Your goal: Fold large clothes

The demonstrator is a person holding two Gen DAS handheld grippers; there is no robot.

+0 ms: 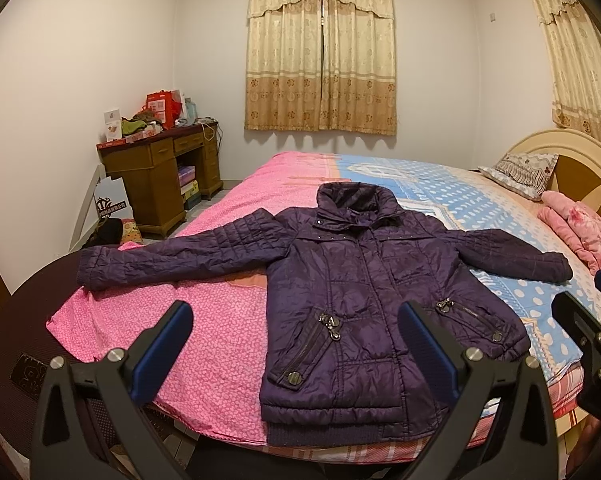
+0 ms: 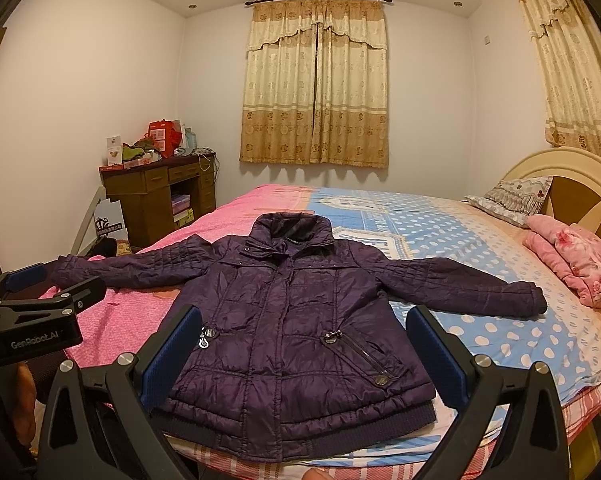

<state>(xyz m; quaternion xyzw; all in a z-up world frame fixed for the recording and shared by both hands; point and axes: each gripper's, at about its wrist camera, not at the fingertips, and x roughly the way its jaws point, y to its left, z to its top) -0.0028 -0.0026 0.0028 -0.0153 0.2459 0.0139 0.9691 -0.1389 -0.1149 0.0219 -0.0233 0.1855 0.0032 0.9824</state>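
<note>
Left wrist view: the left gripper (image 1: 296, 340) is hanging w/ jaws spread wide and gripping nothing, short of the jacket (image 1: 364, 300). One blue pad is showing over pink sheet, the other over the jacket's lower front. Right wrist view: the right gripper (image 2: 304, 348) is likewise gaping and empty, its pads framing the jacket's hem (image 2: 300, 436).

The jacket is lying face up and zipped on the bed (image 2: 500, 340), hem nearest the person, collar (image 2: 290, 226) farthest, both sleeves spread straight out.

Risks, as judged from here: the padded shell is looking slick and springy, so a shallow pinch could be slipping off, or a fold could be puffing back open. A pinch taking only the top layer would be dragging the front and leaving the back behind. Metal zip pulls (image 1: 328, 322) near the pockets could be snagging a pad.

Room: the hem is sitting at the bed's near edge, so a pull toward the person risks sliding the jacket off. Its left-side cuff (image 1: 86, 270) is reaching close to the bed's side edge, w/ desk (image 1: 160, 176) and bags on the floor beyond. On the jacket's other side, open blue sheet is running to the folded pink blanket (image 2: 572, 268) and pillow (image 2: 508, 198), well apart. Beyond the collar, bare bedding is leaving plenty of room.
</note>
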